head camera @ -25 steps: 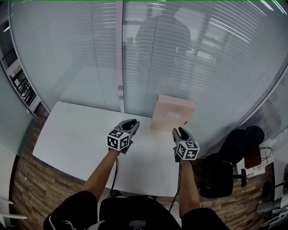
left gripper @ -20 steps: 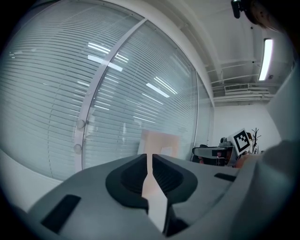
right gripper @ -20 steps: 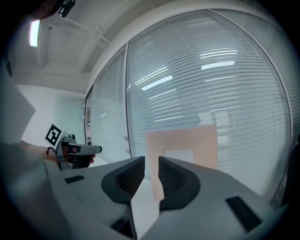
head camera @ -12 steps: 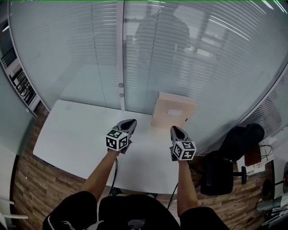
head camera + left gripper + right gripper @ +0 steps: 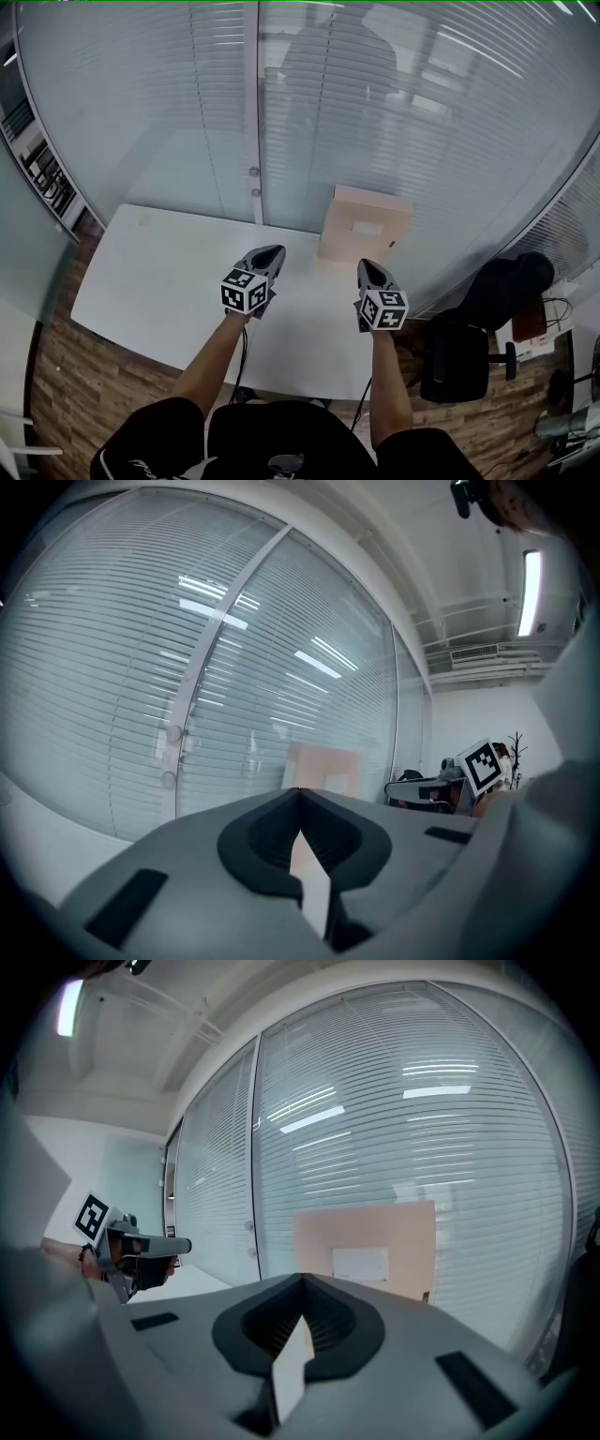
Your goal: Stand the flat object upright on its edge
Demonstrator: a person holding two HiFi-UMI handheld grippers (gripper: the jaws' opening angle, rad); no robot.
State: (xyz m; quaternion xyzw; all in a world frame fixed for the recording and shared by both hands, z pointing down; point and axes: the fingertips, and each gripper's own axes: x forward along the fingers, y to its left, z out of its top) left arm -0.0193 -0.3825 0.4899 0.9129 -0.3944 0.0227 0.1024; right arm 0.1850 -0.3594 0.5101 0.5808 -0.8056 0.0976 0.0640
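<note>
1. Task object: the flat, pale tan cardboard panel with a white label (image 5: 364,225) stands on its lower edge at the far side of the white tabletop (image 5: 159,272). It is close against the glass partition with horizontal blinds (image 5: 169,112). Whether it leans on the glass cannot be confirmed.
2. Left tongs (image 5: 270,253): fully closed, nothing held, above the tabletop and short of the panel.
3. Right tongs (image 5: 367,267): these have just been closing and are now fully closed, with nothing between them, near the panel but apart from it.
4. Handling estimate: the panel is probably light, fairly stiff and smooth-faced, and it tips easily. Take hold at the side edges or the top edge, one tongs per side.
5. Surface: the tabletop is smooth and bare, so the lower edge may slide.
6. Room: wooden floor (image 5: 56,375); black office chair (image 5: 459,361) at the right.
</note>
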